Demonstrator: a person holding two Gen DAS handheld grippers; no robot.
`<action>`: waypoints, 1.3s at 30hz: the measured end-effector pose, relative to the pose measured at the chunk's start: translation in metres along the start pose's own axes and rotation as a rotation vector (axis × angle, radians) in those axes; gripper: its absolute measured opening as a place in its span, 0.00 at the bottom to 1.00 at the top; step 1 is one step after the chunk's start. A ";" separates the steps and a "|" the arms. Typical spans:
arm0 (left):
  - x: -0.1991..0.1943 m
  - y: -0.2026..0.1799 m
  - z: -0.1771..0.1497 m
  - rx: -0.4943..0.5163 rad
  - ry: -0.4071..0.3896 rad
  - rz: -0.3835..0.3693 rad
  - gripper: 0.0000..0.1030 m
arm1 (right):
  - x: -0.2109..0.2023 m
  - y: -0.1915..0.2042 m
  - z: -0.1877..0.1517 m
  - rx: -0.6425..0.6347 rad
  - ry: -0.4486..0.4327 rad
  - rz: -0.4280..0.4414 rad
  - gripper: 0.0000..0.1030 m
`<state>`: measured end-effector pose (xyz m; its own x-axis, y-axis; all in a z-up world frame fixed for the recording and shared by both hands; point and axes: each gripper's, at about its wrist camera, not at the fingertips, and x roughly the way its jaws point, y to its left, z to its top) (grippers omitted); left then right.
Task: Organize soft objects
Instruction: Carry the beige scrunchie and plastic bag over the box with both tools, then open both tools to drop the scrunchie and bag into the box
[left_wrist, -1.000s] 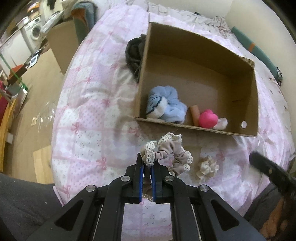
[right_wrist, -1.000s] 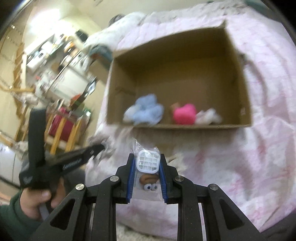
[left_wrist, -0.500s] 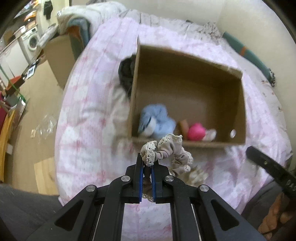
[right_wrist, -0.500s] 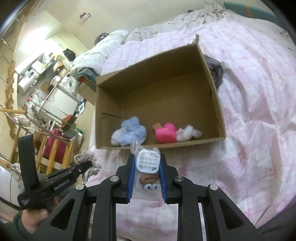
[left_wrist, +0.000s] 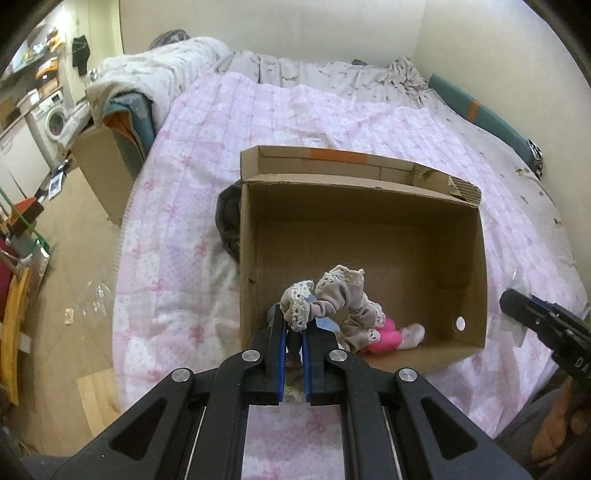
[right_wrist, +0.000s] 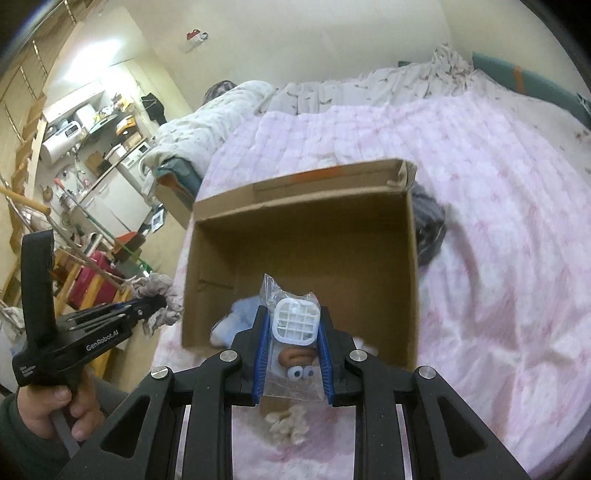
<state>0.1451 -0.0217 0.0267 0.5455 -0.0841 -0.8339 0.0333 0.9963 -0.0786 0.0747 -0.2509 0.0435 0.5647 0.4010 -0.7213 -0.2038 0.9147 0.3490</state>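
Observation:
My left gripper (left_wrist: 294, 325) is shut on a beige lace-trimmed scrunchie (left_wrist: 334, 301), which hangs over the near wall of the open cardboard box (left_wrist: 369, 192). A pink plush (left_wrist: 388, 334) and a light blue soft item (left_wrist: 328, 325) lie in the box, partly hidden by the scrunchie. My right gripper (right_wrist: 294, 332) is shut on a clear bag holding a white grid-patterned toy (right_wrist: 297, 321) with googly eyes, above the box's (right_wrist: 306, 206) near edge. The left gripper (right_wrist: 147, 308) with its scrunchie (right_wrist: 157, 295) also shows at the left of the right wrist view.
The box stands on a pink quilted bed (left_wrist: 258, 118). A dark cloth (left_wrist: 229, 225) lies against the box's left side. A cream fluffy item (right_wrist: 288, 424) rests on the quilt below my right gripper. A second cardboard box (left_wrist: 99, 166) and clutter stand on the floor at left.
Both grippers have risen and moved toward the box with their loads still held. The box now sits lower and closer under the fingertips, and more of the bed and wall beyond shows.

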 end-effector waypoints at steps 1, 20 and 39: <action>0.005 -0.001 0.002 -0.002 0.009 -0.004 0.07 | 0.003 -0.001 0.002 -0.004 0.001 -0.007 0.25; 0.067 -0.021 0.000 0.052 0.016 -0.032 0.07 | 0.042 -0.056 -0.006 0.189 0.025 0.006 0.25; 0.077 -0.025 -0.004 0.048 0.057 -0.054 0.07 | 0.088 -0.051 -0.020 0.125 0.231 -0.106 0.25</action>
<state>0.1829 -0.0527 -0.0373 0.4931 -0.1372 -0.8591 0.1023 0.9898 -0.0994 0.1188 -0.2615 -0.0503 0.3776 0.3177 -0.8698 -0.0453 0.9445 0.3253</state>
